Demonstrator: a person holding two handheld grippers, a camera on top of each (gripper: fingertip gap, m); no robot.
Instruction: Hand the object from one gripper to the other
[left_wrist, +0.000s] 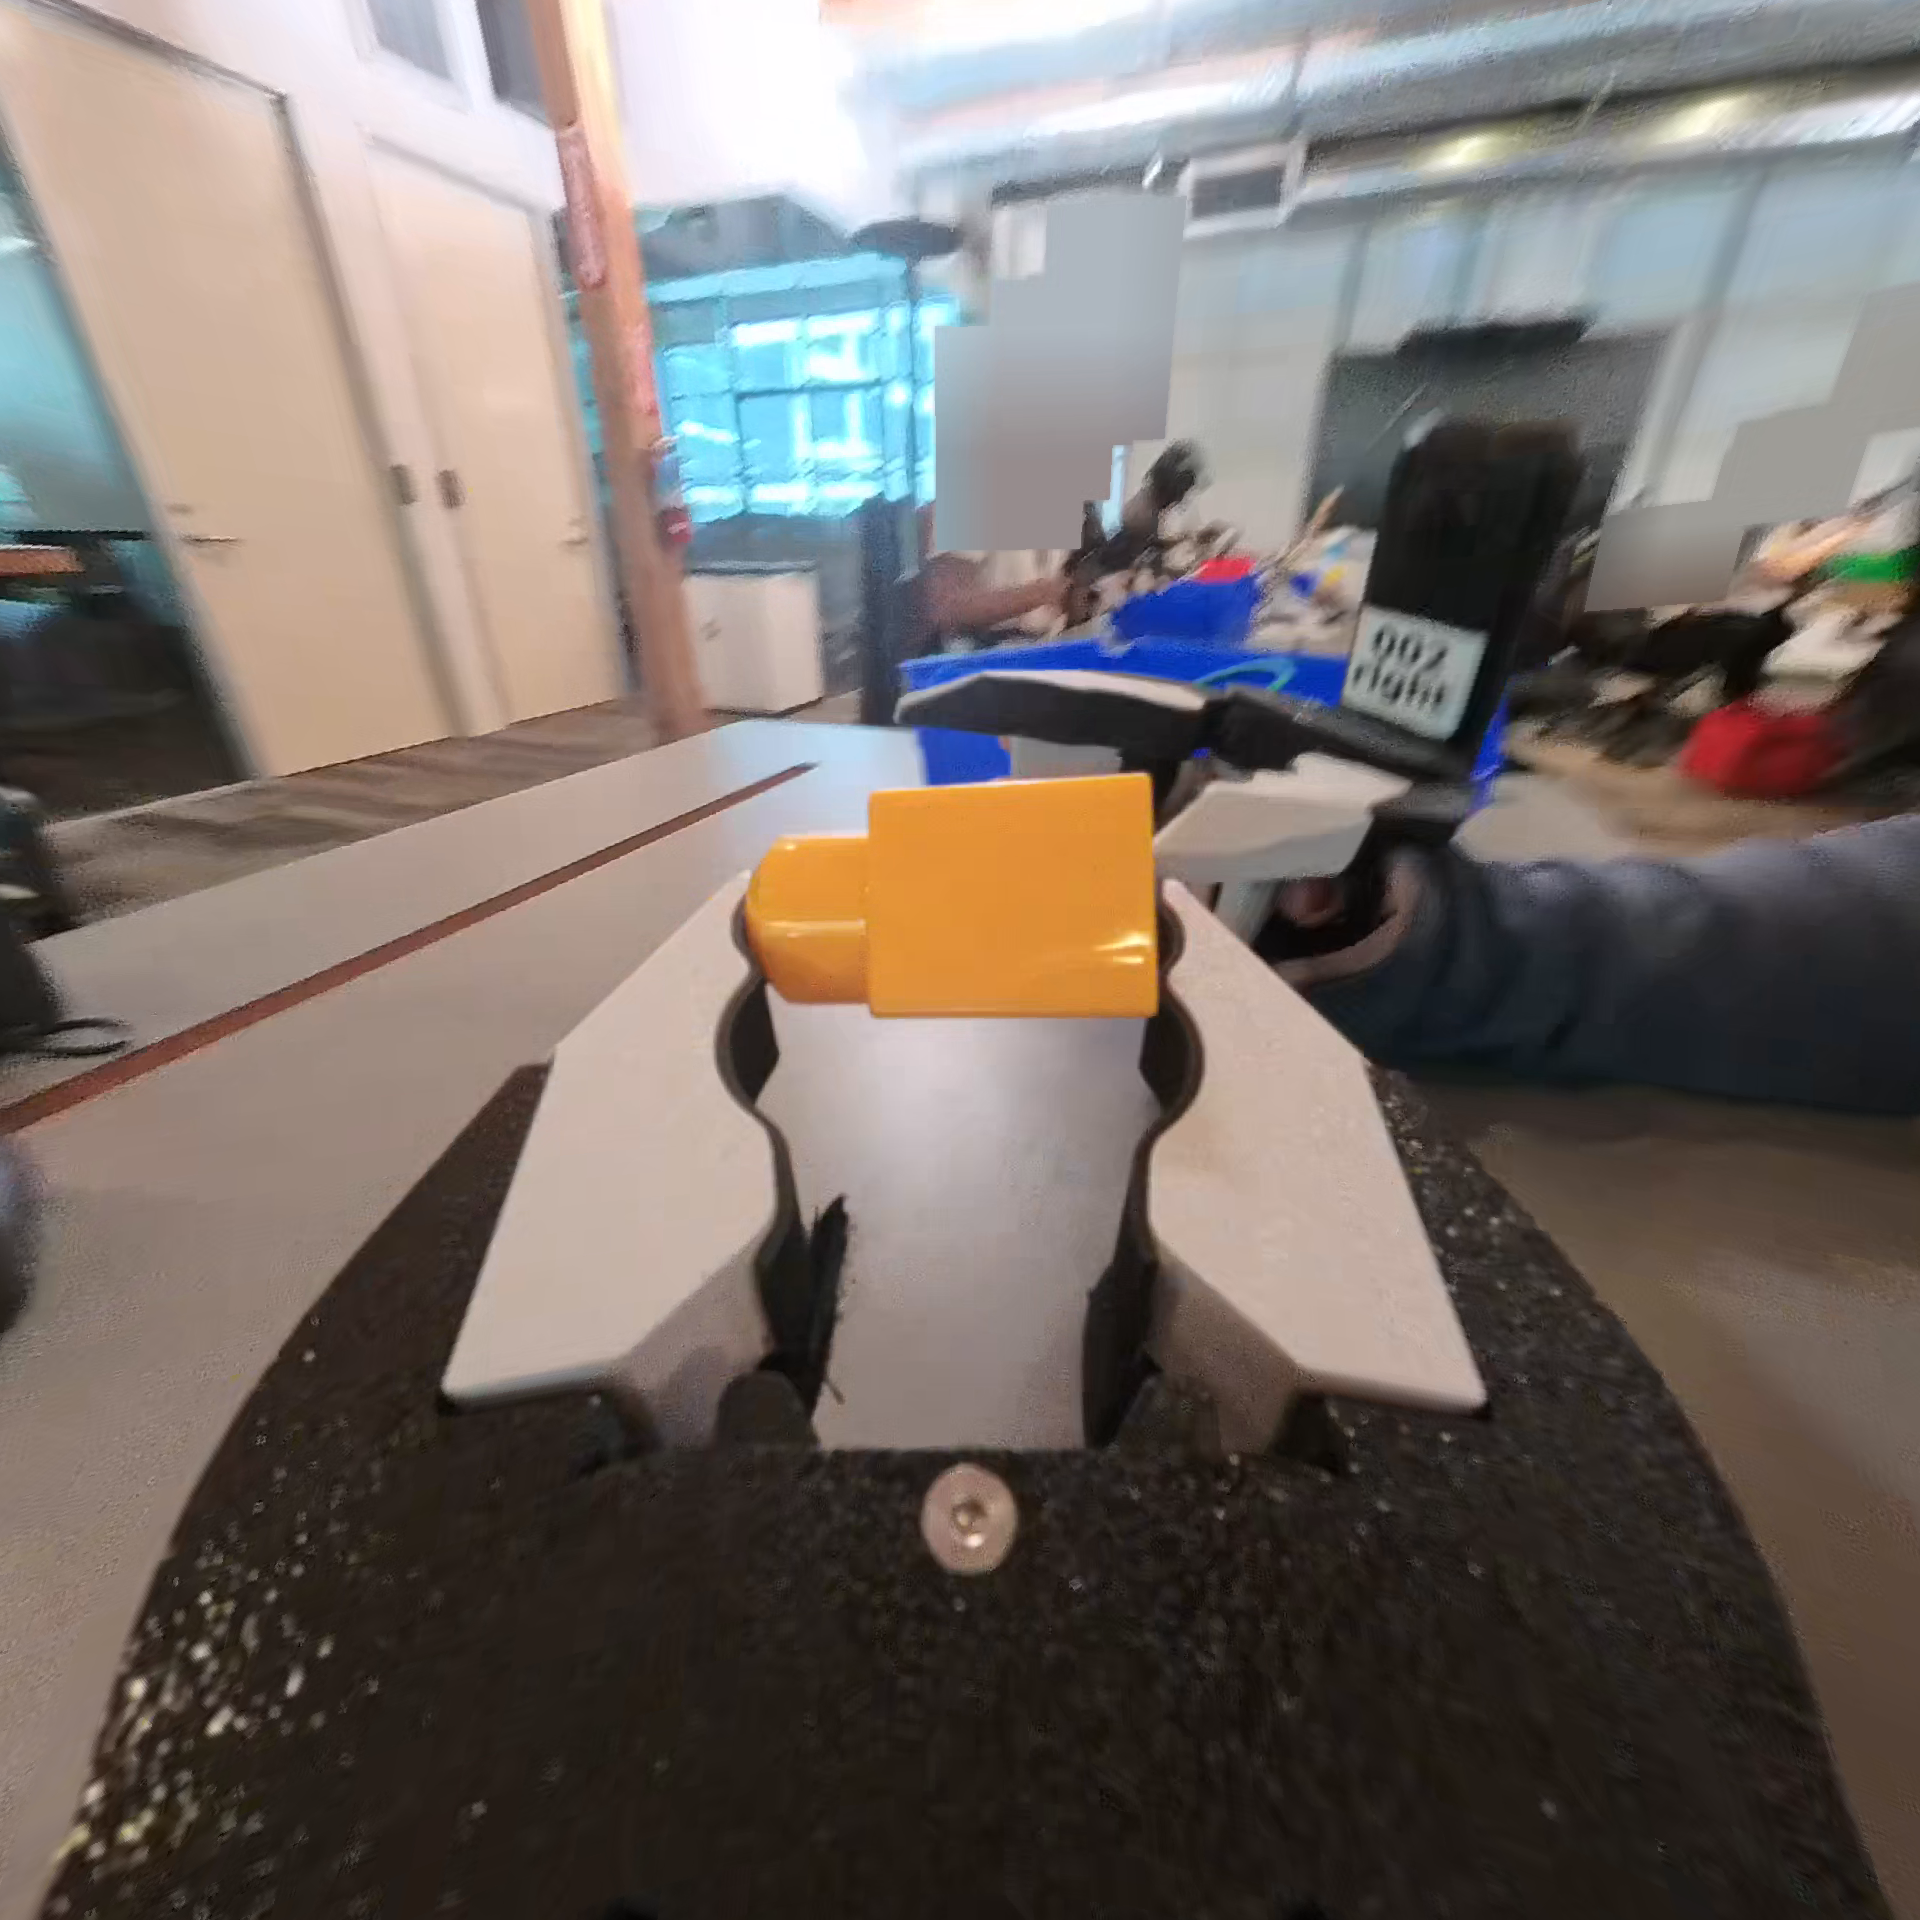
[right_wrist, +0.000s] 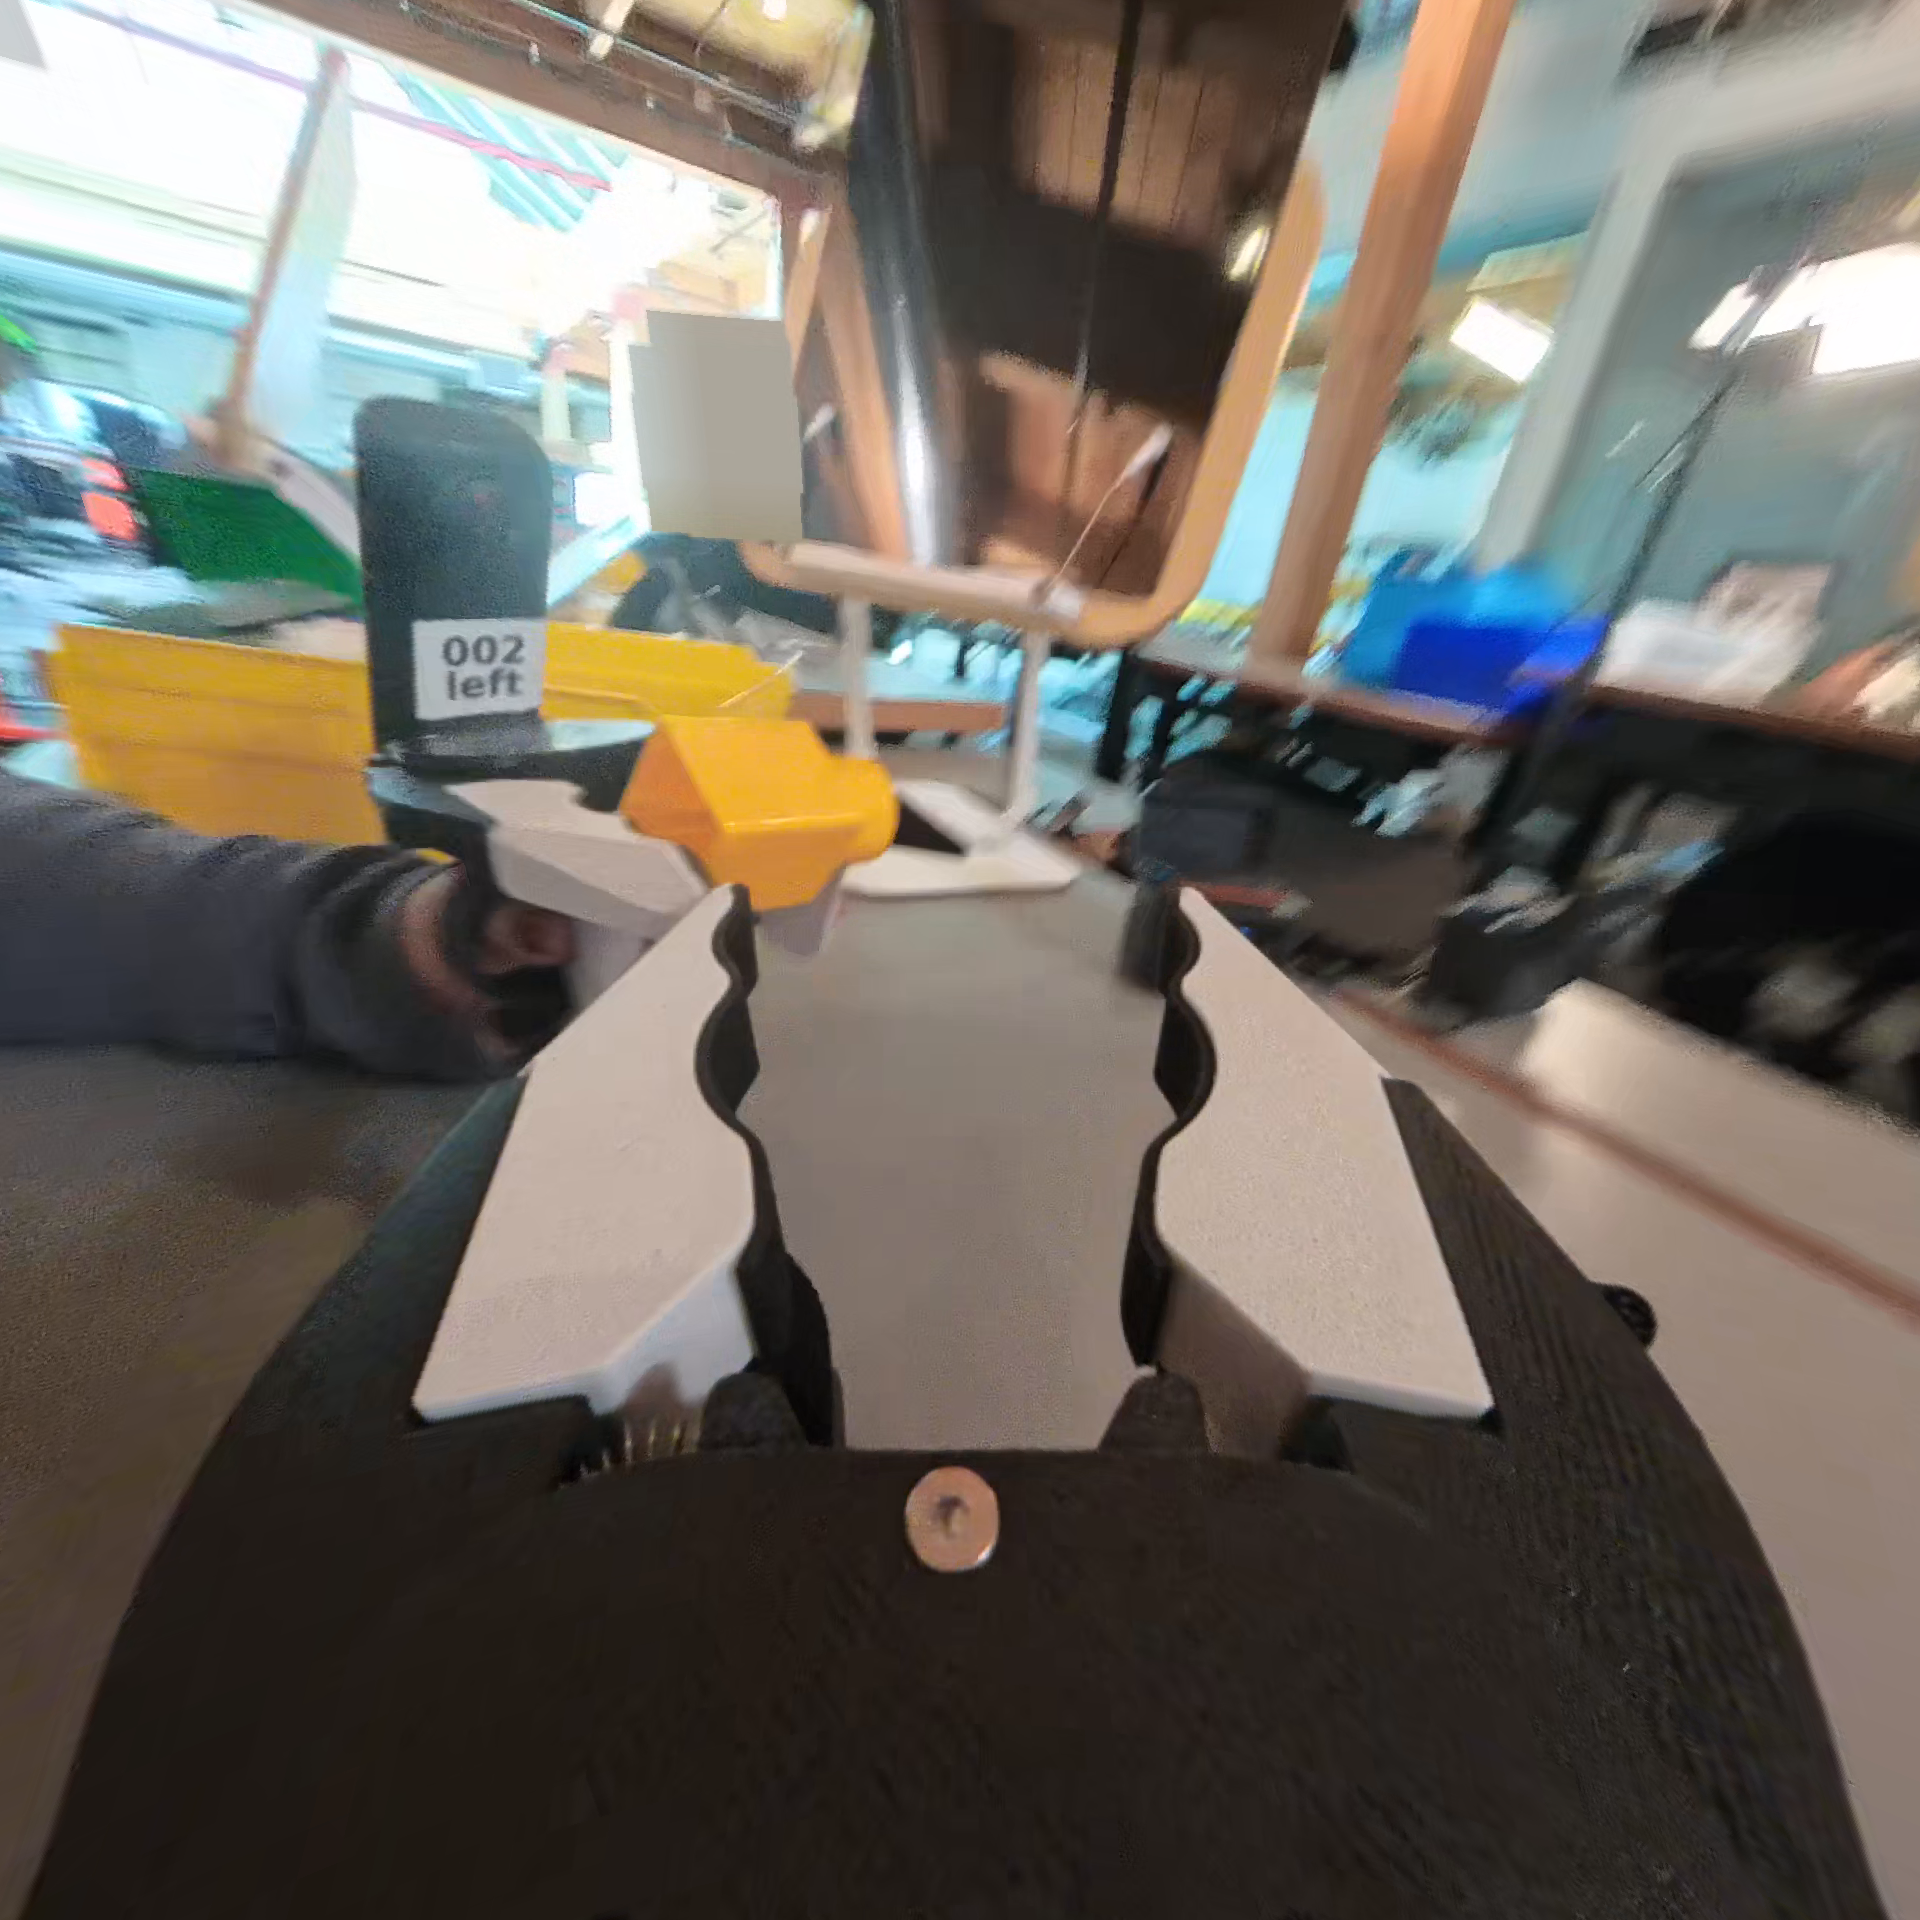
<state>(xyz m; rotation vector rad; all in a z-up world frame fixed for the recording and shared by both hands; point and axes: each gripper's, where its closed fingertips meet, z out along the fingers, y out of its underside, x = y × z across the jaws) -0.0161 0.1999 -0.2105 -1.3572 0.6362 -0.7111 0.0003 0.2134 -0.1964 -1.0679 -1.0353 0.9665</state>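
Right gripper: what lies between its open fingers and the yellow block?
Nothing. In the right wrist view only bare grey tabletop shows between the right gripper and the yellow block.

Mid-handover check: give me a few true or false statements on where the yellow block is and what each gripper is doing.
1. The left gripper grips the yellow block at its fingertips. True.
2. The right gripper is shut on the block. False: its jaws stand open and empty.
3. The block lies on the table. False: it is held above it.
4. In the right wrist view the block sits left of the right gripper's fingers. True.
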